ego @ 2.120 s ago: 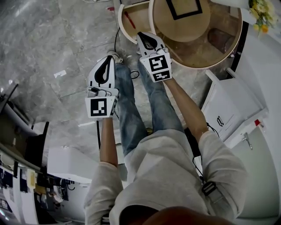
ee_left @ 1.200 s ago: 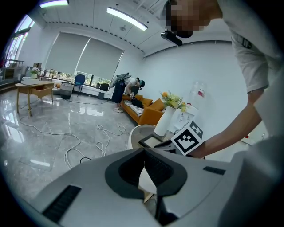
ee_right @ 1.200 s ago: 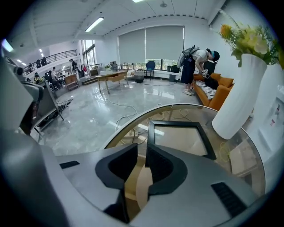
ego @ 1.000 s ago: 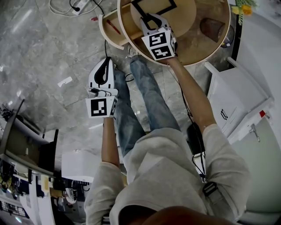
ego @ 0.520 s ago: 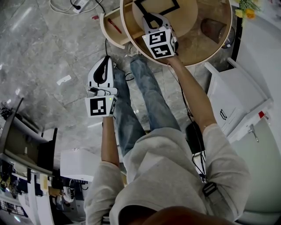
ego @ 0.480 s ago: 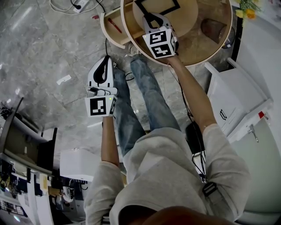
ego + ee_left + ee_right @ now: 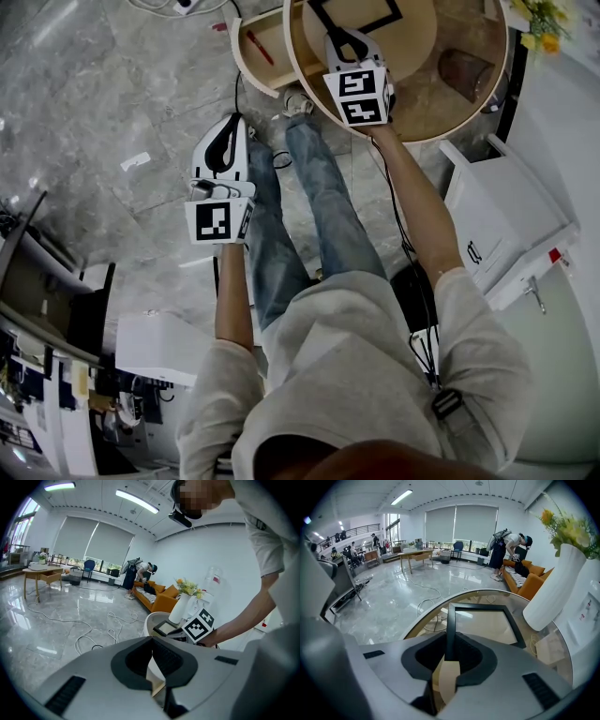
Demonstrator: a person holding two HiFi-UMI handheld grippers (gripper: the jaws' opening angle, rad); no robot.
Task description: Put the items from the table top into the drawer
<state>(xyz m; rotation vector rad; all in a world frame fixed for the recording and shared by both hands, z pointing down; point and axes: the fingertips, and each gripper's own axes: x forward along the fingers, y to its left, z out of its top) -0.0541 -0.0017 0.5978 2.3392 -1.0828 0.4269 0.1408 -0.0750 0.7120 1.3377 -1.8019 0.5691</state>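
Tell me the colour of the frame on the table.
Black; the right gripper view shows the frame best.

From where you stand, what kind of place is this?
Probably an open-plan office or lab lounge: an orange sofa, a wooden desk on a polished stone floor, and wide windows with roller blinds.

Big open-plan office or lab lounge, not a home. Polished grey stone floor (image 7: 389, 597) with loose cables (image 7: 70, 620) running across it. Ceiling strip lights (image 7: 136, 501), 2 wide roller blinds (image 7: 473, 522) over a window wall. Wooden desk (image 7: 417, 554) and blue chair (image 7: 458, 546) far back. Orange sofa (image 7: 157, 597) with a person (image 7: 506, 545) bent over it. Upper gallery with railing (image 7: 361, 529) at left, more people (image 7: 347, 550) below it. Round glass-topped table (image 7: 469, 103) carries a white vase (image 7: 555, 588) of flowers (image 7: 567, 524). White cabinets (image 7: 497, 225) just beside the table's edge.
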